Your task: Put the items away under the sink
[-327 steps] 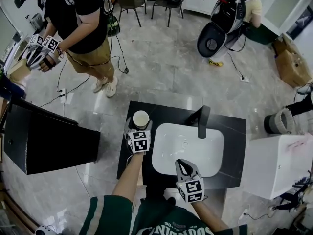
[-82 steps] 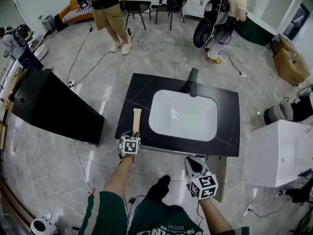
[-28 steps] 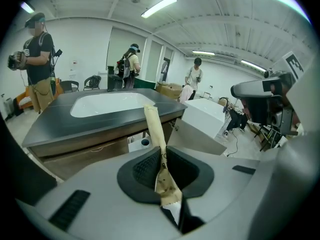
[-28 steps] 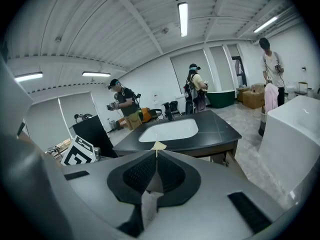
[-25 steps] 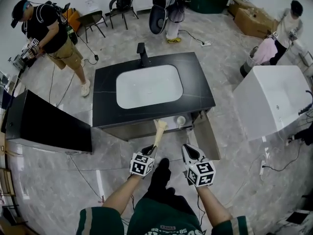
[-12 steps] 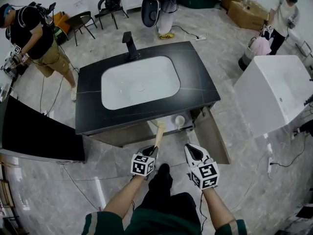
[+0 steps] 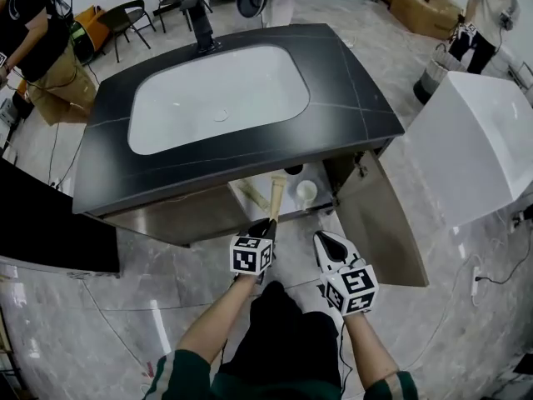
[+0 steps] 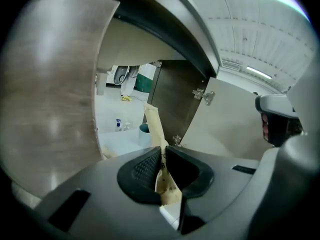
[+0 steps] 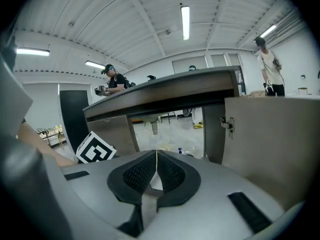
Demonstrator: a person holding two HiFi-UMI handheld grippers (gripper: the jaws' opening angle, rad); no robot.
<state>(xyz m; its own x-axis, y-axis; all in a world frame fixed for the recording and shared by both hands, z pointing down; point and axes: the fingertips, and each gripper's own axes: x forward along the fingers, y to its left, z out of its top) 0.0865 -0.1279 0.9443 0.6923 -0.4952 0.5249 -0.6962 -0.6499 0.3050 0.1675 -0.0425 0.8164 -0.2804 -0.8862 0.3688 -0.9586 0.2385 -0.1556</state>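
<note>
**Item 1.** Left gripper (image 7: pixel 267 225). We record its jaws clamped on the near end of a tan paper pouch (image 7: pixel 276 192). In the left gripper view (image 8: pixel 163 160) the pouch (image 8: pixel 153 124) stands up from between the pads. Its far end reaches forward into the cabinet opening.

**Item 2.** Right gripper (image 7: pixel 321 240). It sits just beside the left gripper, on that gripper's right. We note in the right gripper view (image 9: pixel 156 160) that the jaws are pressed together with nothing between them.

**Item 3.** Cabinet (image 7: pixel 179 215). It is under the sink, straight ahead of both grippers. Its door (image 7: pixel 387 223) is swung open, on the right gripper's right.

**Item 4.** White cup (image 7: pixel 306 192). It is inside the cabinet, ahead of the right gripper and just right of the pouch's far end.

**Item 5.** Black countertop (image 7: pixel 358 90) with a white basin (image 7: pixel 218 94). Both lie above and beyond the grippers, with the faucet (image 7: pixel 198 23) at the far edge.
</note>
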